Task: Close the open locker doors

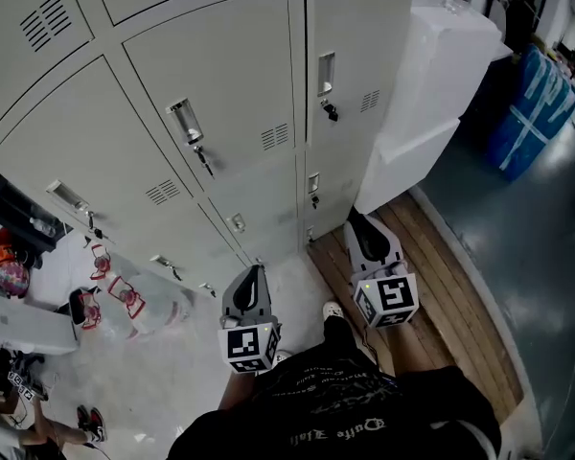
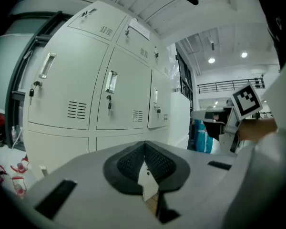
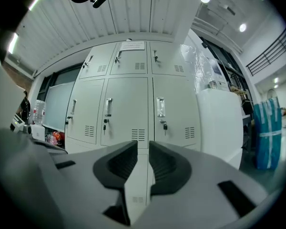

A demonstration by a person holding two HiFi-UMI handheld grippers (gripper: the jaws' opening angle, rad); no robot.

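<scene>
The grey bank of lockers (image 1: 220, 94) filled my head view, and every door I could see sat flush with its frame. I could find none ajar, so the task looked done or nearly so. A dark opening beside the bank's left end I could not identify. A tall white unit (image 1: 431, 94) stood against the bank's right side, and wooden planks (image 1: 441, 295) ran along the floor below it. Both claws hung low in front of the person, well apart from the doors. The left gripper (image 1: 254, 276) had its tips together on nothing. The right gripper (image 1: 361, 226) had its jaws a little apart, with only the seam between two locker doors showing through the gap. My judgement was that any door left loose called for a flat push near the latch (image 1: 187, 123) side. The push should go on until the door seated, and it should stay clear of the key (image 1: 330, 111) hanging from its lock, which could snag or bend.
</scene>
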